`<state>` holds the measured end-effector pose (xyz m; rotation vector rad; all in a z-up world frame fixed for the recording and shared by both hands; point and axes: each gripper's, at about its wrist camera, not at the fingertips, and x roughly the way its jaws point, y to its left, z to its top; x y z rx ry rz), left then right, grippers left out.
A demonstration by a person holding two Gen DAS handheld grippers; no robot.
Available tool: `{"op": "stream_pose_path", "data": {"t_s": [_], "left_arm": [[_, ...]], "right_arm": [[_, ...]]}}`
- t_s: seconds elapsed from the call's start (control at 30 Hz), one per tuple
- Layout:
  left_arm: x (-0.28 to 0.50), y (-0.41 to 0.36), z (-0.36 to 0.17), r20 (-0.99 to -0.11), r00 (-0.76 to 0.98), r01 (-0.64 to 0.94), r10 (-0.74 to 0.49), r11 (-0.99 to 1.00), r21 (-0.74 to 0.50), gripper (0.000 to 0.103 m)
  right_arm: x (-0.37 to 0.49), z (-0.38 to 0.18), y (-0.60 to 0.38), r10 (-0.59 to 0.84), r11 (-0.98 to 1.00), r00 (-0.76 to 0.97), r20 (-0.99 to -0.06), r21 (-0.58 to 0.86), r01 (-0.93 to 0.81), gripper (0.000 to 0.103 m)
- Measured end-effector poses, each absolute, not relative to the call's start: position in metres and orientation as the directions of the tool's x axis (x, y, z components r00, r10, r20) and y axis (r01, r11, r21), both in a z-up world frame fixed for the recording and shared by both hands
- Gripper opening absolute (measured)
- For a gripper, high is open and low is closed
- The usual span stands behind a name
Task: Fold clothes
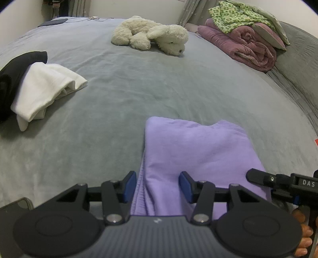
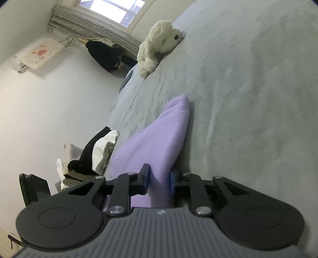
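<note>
A folded lavender garment lies on the grey bed, close in front of me. My left gripper hovers at its near left edge with the jaws apart. The ribbed hem lies between the blue pads, which do not press on it. In the right wrist view the same lavender garment rises in a fold, and my right gripper is shut on its near right edge, the cloth pinched between both pads. One black finger of that gripper shows at the right of the left wrist view.
A white plush dog lies at the far middle of the bed. A pile of white cloth and black cloth sits at the left. A rolled mauve quilt under a green patterned garment lies far right. A hand holds the right gripper.
</note>
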<state>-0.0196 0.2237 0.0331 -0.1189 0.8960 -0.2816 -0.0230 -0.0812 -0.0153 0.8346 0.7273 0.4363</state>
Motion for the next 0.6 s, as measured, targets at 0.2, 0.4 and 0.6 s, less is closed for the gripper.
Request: {"op": "stream_pose_path", "data": {"t_s": [0.2, 0.4, 0.6], "left_arm": [[-0.021, 0.222, 0.034, -0.745, 0.601, 0.189, -0.289, 0.957, -0.219, 0.05], [-0.022, 0.229, 0.037, -0.726, 0.605, 0.169, -0.327, 0.944, -0.284, 0.05], [-0.026, 0.228, 0.042, -0.685, 0.599, 0.177, -0.414, 0.903, -0.391, 0.049]], "right_arm": [[-0.025, -0.003, -0.062, 0.539, 0.726, 0.701, -0.468, 0.68, -0.104, 0.014], [-0.026, 0.016, -0.051, 0.473, 0.818, 0.717, -0.512, 0.557, -0.143, 0.012], [-0.029, 0.035, -0.067, 0.441, 0.869, 0.712, -0.546, 0.458, -0.187, 0.012]]}}
